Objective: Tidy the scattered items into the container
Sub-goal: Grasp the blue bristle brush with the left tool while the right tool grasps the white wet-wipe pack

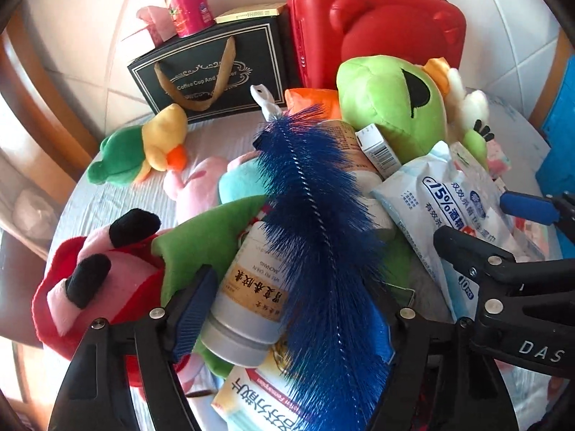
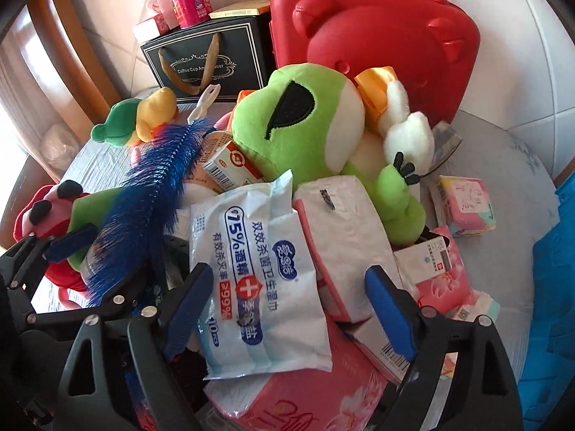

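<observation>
Two grippers hover over the pile on the table. Brush (image 1: pixel 320 215) lies across a bottle (image 1: pixel 248 309), between the left gripper's (image 1: pixel 287 309) parted jaws, unclamped. Wipes pack (image 2: pixel 258 273) sits between the right gripper's (image 2: pixel 287 298) parted jaws, unclamped. Likely container: red case (image 2: pixel 377 36), shut behind the frog (image 2: pixel 309 118). Best pinch the brush's wire spine, not bristles; grip the pack mid-body.

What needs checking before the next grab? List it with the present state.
1. Left tool open: ok.
2. Brush and bottle both lie between its fingers, one target only: not ok.
3. Right tool open: ok.
4. Wipes pack between its fingers, nothing lying on top: ok.
5. The two tools apart from each other: ok, but close.
6. Container in view and open: cannot tell; red case looks closed.
</observation>
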